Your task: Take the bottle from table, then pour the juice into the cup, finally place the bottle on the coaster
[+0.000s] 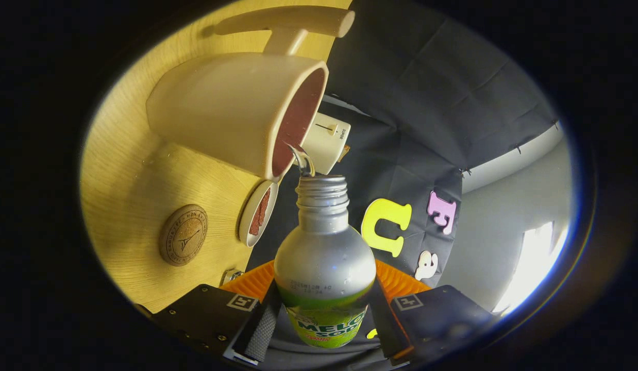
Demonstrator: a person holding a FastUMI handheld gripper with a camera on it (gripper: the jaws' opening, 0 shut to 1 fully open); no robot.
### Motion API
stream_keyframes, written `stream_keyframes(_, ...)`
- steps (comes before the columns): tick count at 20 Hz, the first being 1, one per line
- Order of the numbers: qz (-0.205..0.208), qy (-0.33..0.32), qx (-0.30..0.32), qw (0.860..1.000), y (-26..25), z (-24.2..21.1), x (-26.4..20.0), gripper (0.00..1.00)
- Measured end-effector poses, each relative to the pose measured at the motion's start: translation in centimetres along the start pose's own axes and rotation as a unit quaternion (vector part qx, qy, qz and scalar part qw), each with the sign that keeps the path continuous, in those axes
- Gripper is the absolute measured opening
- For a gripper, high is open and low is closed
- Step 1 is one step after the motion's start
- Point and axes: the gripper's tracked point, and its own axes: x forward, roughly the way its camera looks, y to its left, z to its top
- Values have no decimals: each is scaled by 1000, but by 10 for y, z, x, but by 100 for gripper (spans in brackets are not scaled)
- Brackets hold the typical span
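The gripper (pixel 324 330) is seen with its two fingers pressed against opposite sides of a silver metal bottle with a green label (pixel 324 273), which is held between them with its threaded, uncapped neck pointing ahead. The whole view is rolled sideways, so that the pale wooden table (pixel 123 206) is seen standing like a wall beside the bottle. The bottle's mouth is brought right up to the rim of a cream ceramic cup with a reddish-brown inside (pixel 236 111), and a thin clear stream of liquid (pixel 302 161) is seen running from the mouth across to that rim. The cup's straight handle (pixel 288 26) is pointed away from the bottle. Near the cup on the table, a small cream dish with a reddish-brown inside (pixel 257 212) is seen edge-on, and a round cork coaster with a stamped design (pixel 184 235) lies well apart from the cup, with nothing on it. A cream box-shaped object (pixel 326 141) is partly hidden behind the cup's rim, and what it is cannot be told. The lower part of the bottle is covered by the fingers, and part of its label is cut off. How much liquid is in the cup cannot be made out.
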Motion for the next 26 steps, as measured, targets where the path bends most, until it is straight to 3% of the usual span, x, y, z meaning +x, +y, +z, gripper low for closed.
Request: stream_keyframes(26,-23,-11,-94,995,-25,-4,0,80)
